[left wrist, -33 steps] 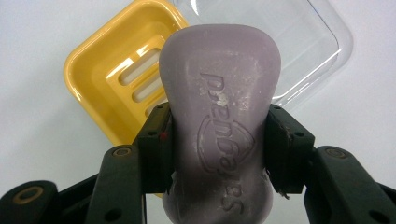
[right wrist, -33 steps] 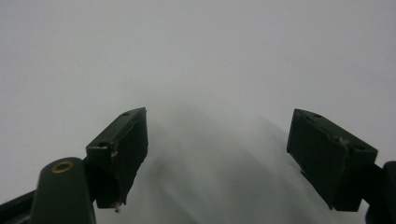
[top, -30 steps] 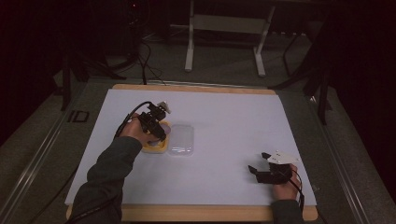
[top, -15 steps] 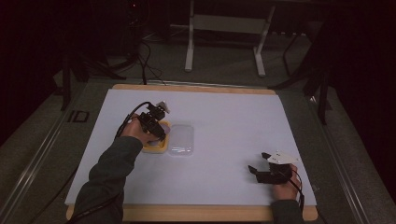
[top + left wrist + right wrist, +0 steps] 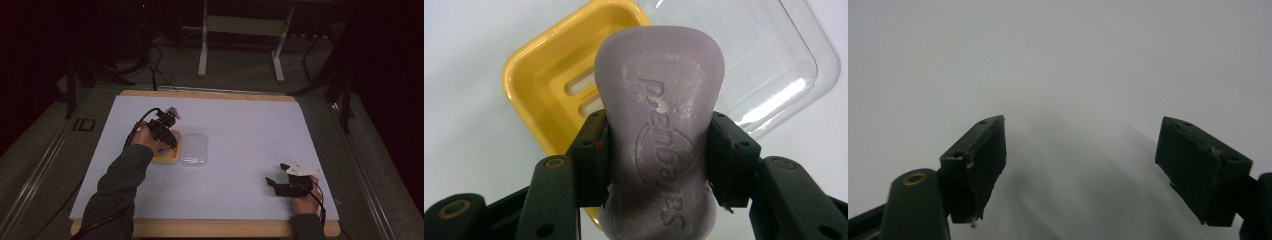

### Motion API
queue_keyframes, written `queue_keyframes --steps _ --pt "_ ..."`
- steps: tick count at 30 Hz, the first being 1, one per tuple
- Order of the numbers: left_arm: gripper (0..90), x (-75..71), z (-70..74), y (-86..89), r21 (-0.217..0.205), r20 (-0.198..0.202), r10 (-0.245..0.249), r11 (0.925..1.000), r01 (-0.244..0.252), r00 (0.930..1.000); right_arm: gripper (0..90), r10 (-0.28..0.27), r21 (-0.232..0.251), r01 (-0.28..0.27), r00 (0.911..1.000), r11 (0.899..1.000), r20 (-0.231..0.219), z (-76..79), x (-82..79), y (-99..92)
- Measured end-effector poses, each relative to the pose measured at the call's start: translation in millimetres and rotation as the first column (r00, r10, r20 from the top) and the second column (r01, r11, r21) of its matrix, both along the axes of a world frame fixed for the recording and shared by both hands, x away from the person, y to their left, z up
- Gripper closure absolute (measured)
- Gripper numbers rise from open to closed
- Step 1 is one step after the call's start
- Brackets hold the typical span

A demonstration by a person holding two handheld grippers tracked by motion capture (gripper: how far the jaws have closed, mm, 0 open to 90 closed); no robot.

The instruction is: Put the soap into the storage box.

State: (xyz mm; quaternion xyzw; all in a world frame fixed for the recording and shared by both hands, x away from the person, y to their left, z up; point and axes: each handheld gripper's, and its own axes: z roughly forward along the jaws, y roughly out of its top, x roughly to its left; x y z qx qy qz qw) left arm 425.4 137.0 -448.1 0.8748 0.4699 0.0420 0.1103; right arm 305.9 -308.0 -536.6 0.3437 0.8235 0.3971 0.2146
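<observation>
One soap bar (image 5: 659, 130), pale purple with a raised logo, sits clamped between the black pads of the left gripper (image 5: 659, 155), one pad on each long side at the narrowed waist, which looks like the best place to keep a slick bar from sliding out. It hangs just above one yellow dish (image 5: 546, 92), whose slotted floor shows past the bar's left edge, so the bar seems lined up either to go down into the dish or to have come out of it; which one I cannot tell. One clear lid (image 5: 774, 65) lies flat on the white table (image 5: 250, 130) touching or just beside the dish on its far side, probably set there to leave the dish mouth free while staying in reach. In the high view the left gripper (image 5: 162, 131) tilts down over the dish (image 5: 167, 156), with the lid (image 5: 194, 149) alongside. Well apart, near the table's front right corner, the right gripper (image 5: 277, 176) rests low with its jaws spread and nothing between them (image 5: 1080, 170), likely parked out of the way.
</observation>
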Motion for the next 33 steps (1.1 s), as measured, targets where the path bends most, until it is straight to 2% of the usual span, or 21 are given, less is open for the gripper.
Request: queue_keyframes --steps 19,24,33 --pt "50.0 6.5 -14.3 6.9 -0.002 -0.011 0.051 0.9987 -0.051 0.9987 20.0 -0.001 -0.002 0.001 1.0 1.0 0.001 0.0 -0.1 0.1" --pt "49.9 8.4 -18.7 9.5 -0.02 -0.01 0.075 0.997 -0.075 0.9971 20.0 -0.001 -0.002 0.001 1.0 1.0 0.002 -0.1 -0.1 0.2" --pt "49.9 10.1 -24.7 9.7 -0.004 -0.023 0.078 0.9969 -0.078 0.9967 20.0 0.0 -0.004 0.0 1.0 1.0 0.003 0.0 -0.1 0.2"
